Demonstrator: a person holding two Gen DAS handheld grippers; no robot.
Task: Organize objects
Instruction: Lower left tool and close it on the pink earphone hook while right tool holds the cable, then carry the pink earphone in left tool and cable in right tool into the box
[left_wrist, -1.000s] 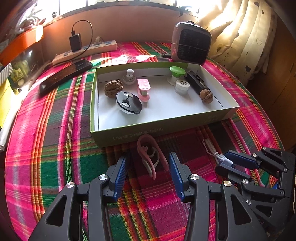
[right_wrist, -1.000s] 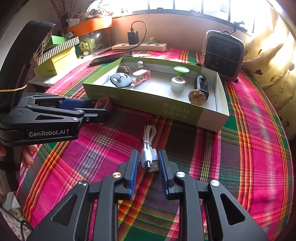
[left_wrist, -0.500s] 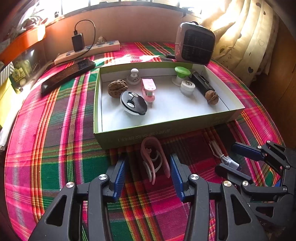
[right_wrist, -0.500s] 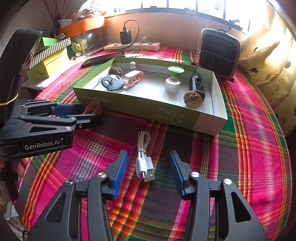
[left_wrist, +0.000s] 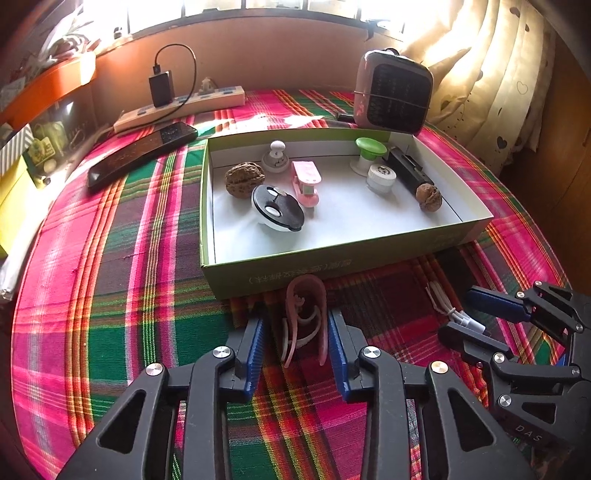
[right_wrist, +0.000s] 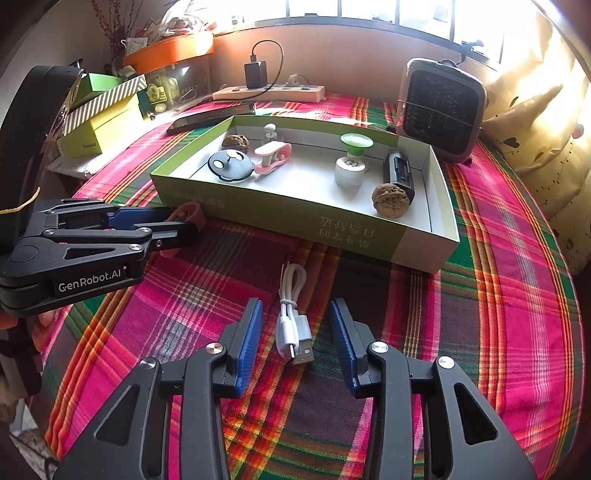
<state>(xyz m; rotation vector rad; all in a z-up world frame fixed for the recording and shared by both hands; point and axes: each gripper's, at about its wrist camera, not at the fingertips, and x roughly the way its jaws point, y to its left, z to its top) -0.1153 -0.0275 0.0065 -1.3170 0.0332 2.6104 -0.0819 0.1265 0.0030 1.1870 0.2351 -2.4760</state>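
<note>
A green box (left_wrist: 354, 264) with a white floor stands on the plaid cloth; it shows in the right wrist view too (right_wrist: 295, 218). It holds two walnuts, a pink clip, a black-and-white round case, a green-topped stand and other small items. My left gripper (left_wrist: 295, 332) is open around a pink ear-hook piece (left_wrist: 306, 317) lying on the cloth just in front of the box. My right gripper (right_wrist: 295, 325) is open around a coiled white USB cable (right_wrist: 293, 321) lying on the cloth, its plug toward me.
A small grey heater (left_wrist: 393, 98) stands behind the box. A power strip with a black charger (left_wrist: 177, 103) and a black remote (left_wrist: 144, 151) lie at the back left. Stacked yellow and striped boxes (right_wrist: 103, 110) sit at the left. Curtains hang at the right.
My right gripper has opened and let the USB cable lie on the cloth. My left gripper has closed in slightly around the pink ear-hook piece.
</note>
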